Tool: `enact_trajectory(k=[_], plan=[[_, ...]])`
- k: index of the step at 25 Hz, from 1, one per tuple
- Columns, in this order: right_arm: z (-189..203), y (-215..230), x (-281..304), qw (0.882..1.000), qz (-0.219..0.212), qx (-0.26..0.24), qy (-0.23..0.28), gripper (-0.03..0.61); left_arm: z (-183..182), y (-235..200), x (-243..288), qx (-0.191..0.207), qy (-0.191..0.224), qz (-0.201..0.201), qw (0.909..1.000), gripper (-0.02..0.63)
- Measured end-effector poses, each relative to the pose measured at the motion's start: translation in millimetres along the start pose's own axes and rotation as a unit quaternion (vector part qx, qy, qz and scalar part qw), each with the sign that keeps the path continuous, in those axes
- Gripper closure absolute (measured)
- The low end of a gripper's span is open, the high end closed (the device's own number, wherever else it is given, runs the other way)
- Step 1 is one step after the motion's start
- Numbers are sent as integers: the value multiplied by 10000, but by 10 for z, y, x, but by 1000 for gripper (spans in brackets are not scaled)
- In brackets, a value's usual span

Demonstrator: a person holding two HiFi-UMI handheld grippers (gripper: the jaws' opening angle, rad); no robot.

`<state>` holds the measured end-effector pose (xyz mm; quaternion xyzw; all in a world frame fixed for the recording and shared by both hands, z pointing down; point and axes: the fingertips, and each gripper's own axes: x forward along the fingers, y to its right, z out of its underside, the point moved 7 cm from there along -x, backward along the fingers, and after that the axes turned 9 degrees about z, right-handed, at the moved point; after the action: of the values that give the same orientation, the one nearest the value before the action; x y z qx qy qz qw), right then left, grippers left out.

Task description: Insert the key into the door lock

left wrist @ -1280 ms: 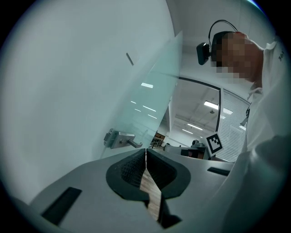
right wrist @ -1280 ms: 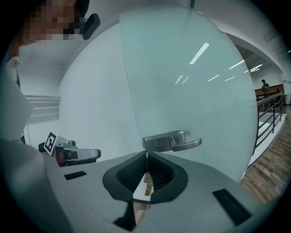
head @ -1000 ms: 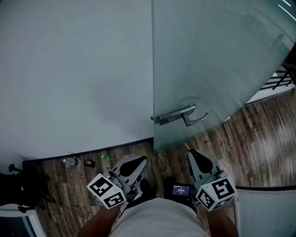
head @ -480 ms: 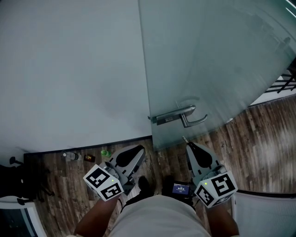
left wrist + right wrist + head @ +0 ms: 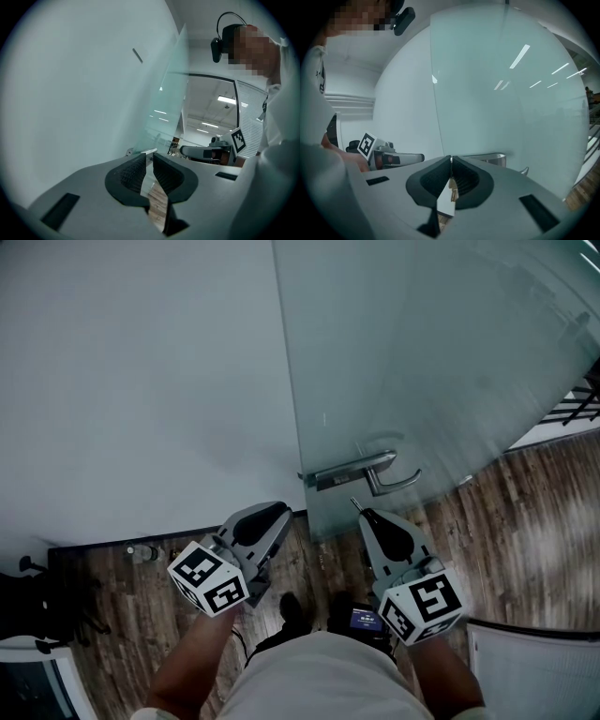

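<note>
Biggest thing here is the frosted glass door (image 5: 422, 352), hung next to a plain wall (image 5: 141, 381) over a wood floor (image 5: 525, 512). The lever handle (image 5: 361, 470) sits on its long metal plate near the door's edge, and honestly I can't make out the keyhole from any of these views, so I'm guessing it's somewhere on that plate. The left hand-held gripper (image 5: 281, 510) is off to the left of the handle; its jaws have just been opening and are only a sliver apart with nothing between them. The right hand-held gripper (image 5: 364, 513) is clamped on the key (image 5: 354, 504), which pokes out past the tips and points up at the handle from just below it, not touching yet. As for handling, the key looks like a small, light, stiff bit of metal, so weight shouldn't matter, but it's thin and smooth and I'd expect it to pivot or slide in the pads if the tip catches the plate off-angle. Best hold is flat across the wide head, with the whole blade sticking out free. Glass won't forgive a jab either, so go gently.
</note>
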<state>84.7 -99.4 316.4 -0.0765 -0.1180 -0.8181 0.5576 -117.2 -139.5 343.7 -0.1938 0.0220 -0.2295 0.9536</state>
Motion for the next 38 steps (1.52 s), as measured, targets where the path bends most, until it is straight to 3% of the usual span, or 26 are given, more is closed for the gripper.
enact_trajectory(k=[9,25,38], plan=[[211,34,245,9995,113,89,-292,557,103,-228,146,-55,-211,47,9998,520],[415,103,561,9982,277,222,-475,557,32,-451,390,200,-398,262,9987,492],[436,91,587,9986,324,98,-415,557,-59,-443,537,415,-317,550,9971,492]])
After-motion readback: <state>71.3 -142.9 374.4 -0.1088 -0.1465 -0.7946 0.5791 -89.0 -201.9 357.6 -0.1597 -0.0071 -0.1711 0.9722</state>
